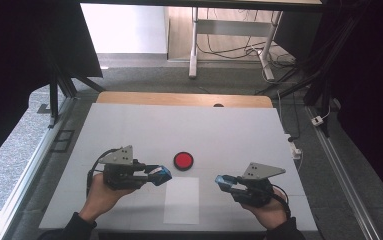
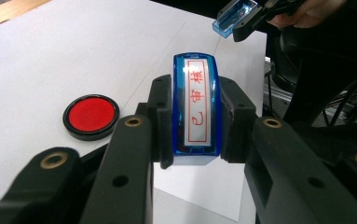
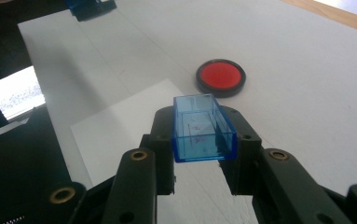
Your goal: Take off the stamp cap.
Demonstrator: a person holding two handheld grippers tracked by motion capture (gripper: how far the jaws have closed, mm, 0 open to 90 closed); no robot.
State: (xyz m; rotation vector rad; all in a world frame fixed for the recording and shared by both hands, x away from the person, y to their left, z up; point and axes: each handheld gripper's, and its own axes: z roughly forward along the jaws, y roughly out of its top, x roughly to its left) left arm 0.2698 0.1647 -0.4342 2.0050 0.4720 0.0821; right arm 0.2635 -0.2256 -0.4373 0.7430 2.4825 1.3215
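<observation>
A white sheet covers the table point(image 1: 129, 125), leaving a strip of bare wood along the far edge. Beyond that edge lies grey carpet, then the metal legs of another desk with loose cables on the floor; black curtains hang on both sides and a metal rail runs along the floor on each side of the table.

Near the middle of the sheet sits a round red ink pad point(image 1: 183, 160) in a black rim, and just on the near side of it lies a white sheet of paper point(image 1: 181, 200), flat and reaching almost to the near edge.

The left gripper point(image 1: 162, 174) hovers left of the pad with its jaws clamped on a blue stamp point(image 2: 196, 105); the stamp's face, with red characters inside a red frame, points up toward the camera riding on that gripper. The right gripper point(image 1: 223, 182) hovers right of the paper, jaws clamped on the stamp's clear blue cap point(image 3: 202, 128), whose hollow side is turned up. The two grippers are well apart, with the paper and pad between them.

The far half of the sheet is bare, and there is free surface to the left of the left hand point(image 1: 100, 195) and to the right of the right hand point(image 1: 269, 212).
</observation>
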